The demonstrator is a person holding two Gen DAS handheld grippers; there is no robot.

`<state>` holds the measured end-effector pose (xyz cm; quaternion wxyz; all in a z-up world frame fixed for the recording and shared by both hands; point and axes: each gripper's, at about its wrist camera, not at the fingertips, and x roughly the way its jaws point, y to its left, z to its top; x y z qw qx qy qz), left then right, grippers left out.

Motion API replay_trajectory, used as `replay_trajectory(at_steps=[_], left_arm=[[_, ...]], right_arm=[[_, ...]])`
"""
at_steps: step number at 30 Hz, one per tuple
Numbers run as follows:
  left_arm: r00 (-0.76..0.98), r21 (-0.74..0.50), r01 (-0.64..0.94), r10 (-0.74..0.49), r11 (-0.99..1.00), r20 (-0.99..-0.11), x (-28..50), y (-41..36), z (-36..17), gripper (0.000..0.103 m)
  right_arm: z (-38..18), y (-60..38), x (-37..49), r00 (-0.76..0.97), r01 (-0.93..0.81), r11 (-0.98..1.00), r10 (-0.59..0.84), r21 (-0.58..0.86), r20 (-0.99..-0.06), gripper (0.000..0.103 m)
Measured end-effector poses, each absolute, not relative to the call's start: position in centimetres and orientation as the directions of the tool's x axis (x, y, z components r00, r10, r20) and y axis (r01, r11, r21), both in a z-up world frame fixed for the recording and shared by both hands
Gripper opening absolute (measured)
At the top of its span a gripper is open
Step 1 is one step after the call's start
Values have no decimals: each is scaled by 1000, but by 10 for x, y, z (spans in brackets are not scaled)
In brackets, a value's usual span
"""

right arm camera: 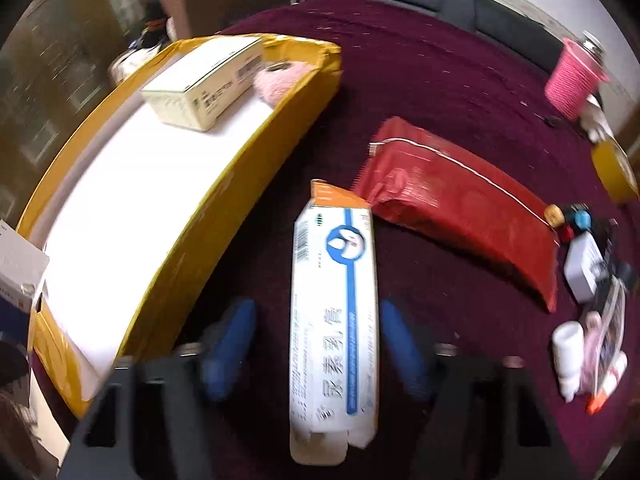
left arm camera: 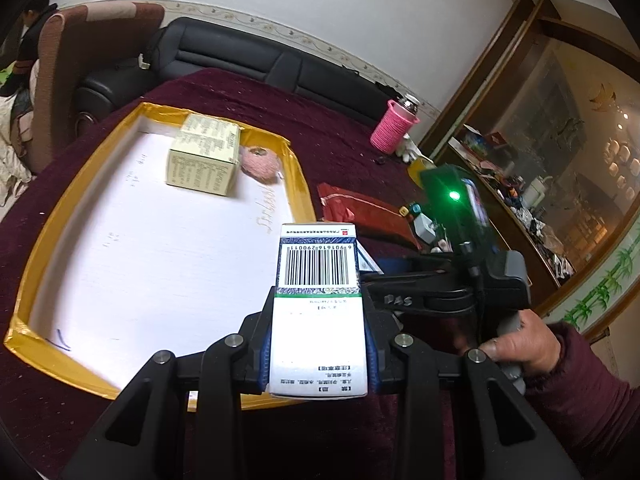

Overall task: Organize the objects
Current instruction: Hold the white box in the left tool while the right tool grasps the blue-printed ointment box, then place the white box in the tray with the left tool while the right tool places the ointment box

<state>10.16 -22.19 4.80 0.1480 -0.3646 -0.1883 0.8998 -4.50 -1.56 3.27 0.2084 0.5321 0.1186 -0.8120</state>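
- White barcoded box [left arm camera: 319,312] is clamped in the left tongs [left arm camera: 319,344], over the yellow-rimmed tray's [left arm camera: 300,184] near edge.
- Right tongs [right arm camera: 316,344] stand apart, straddling a blue-striped box [right arm camera: 334,320] on the maroon-covered desk [right arm camera: 440,80], beside the tray.

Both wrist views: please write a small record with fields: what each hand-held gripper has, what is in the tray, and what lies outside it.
left hand-held gripper: shut on barcode box
right hand-held gripper: open, one finger on each side of blue-and-white box, which lies on maroon cloth
tray: yellow rim, white floor
in tray: pale carton and pink fuzzy item, side by side
outside tray: red packet, beside the blue-and-white box
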Motion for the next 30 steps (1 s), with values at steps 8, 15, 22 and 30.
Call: replay_trajectory(at_steps=[8,15,22,30], left_arm=[[-753,-433,-60,325,-899,-572,112,-269,75,34],[-788,-343,-14,222,-939,-574,99,-302,107,34],[-773,-265,5,164,-964,-613,38,-315,113,34],[-641,-254,94,137,-963,-756,-59,-333,57,34]], right_arm=[[46,7,-23,-393,426,-899,-288,104,-873,23],[90,9,-8,-439,422,-876,-424,234,-792,23],[104,-59,-36,-388,416,-820,-551,394,-739,23],[77,-106,-70,-351,339,-843,-525,418,-775,23]])
